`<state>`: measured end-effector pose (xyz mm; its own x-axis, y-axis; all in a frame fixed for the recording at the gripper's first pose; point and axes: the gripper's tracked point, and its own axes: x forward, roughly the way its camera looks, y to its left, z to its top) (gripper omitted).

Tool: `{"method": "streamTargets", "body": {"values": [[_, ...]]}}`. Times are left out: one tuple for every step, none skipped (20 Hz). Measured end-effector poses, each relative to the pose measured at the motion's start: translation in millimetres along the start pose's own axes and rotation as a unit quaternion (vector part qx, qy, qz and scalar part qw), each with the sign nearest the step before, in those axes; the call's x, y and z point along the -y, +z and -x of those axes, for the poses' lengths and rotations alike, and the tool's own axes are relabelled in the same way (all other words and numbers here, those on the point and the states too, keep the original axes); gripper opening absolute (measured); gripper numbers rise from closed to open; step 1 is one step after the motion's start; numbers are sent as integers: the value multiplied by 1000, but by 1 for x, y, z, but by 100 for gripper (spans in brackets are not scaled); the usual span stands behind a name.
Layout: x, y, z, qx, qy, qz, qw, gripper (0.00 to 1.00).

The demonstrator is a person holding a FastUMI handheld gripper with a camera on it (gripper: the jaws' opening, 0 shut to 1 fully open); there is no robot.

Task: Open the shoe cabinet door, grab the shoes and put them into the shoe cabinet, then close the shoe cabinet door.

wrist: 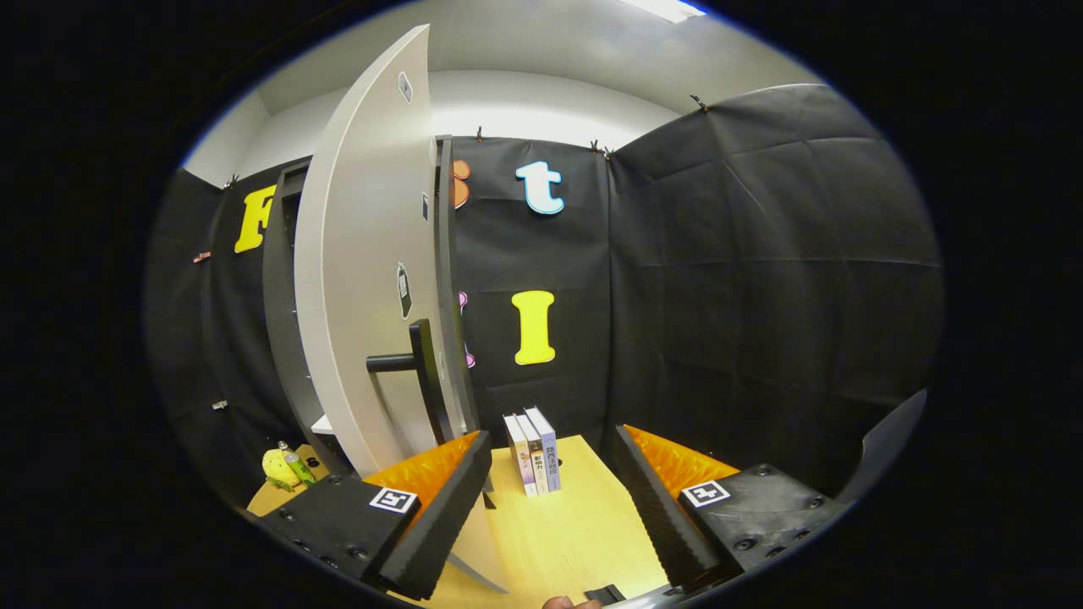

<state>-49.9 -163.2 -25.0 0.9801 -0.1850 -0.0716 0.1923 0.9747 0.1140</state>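
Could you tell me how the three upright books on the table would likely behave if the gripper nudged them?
The books stand on end with no support, so they would probably topple. They look rigid. The table seems smooth, so they might slide first. The gripper is open, short of them.

Tool [550,499] spread wide, nothing between its fingers.

Both fingers run forward from the 6 o'clock side and stand well apart with a broad gap between them. The left finger [440,507] angles toward 1 o'clock and the right finger [656,507] toward 11 o'clock, so the two tips converge slightly ahead. Neither finger presses on anything. Each finger mount carries a square printed marker on its top face, at roughly 8 o'clock and 4 o'clock from the gap's centre. At 6 o'clock, just behind the gap, a small part of the person's hand [560,602] shows, likely a fingertip.
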Motion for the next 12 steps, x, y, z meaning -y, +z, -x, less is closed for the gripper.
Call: {"method": "streamTargets", "body": {"values": [[-7,-1,1,-1,6,0,1000,97],[-15,-2,4,-2,13,1,1000,97],[-22,-3,6,-1,19,1,1000,97],[-30,-3,9,-1,26,2,1000,98],[-38,-5,11,-1,34,3,999,98],[-48,-6,12,-1,41,1,999,98],[-54,-7,13,-3,48,0,999,98],[-62,-8,13,-4,56,-2,998,98],[-70,-9,15,-4,63,-3,998,98],[-77,-10,15,-4,69,-5,998,98],[-85,-12,15,-5,76,-7,997,98],[-93,-13,15,-7,84,-11,996,98]]}}
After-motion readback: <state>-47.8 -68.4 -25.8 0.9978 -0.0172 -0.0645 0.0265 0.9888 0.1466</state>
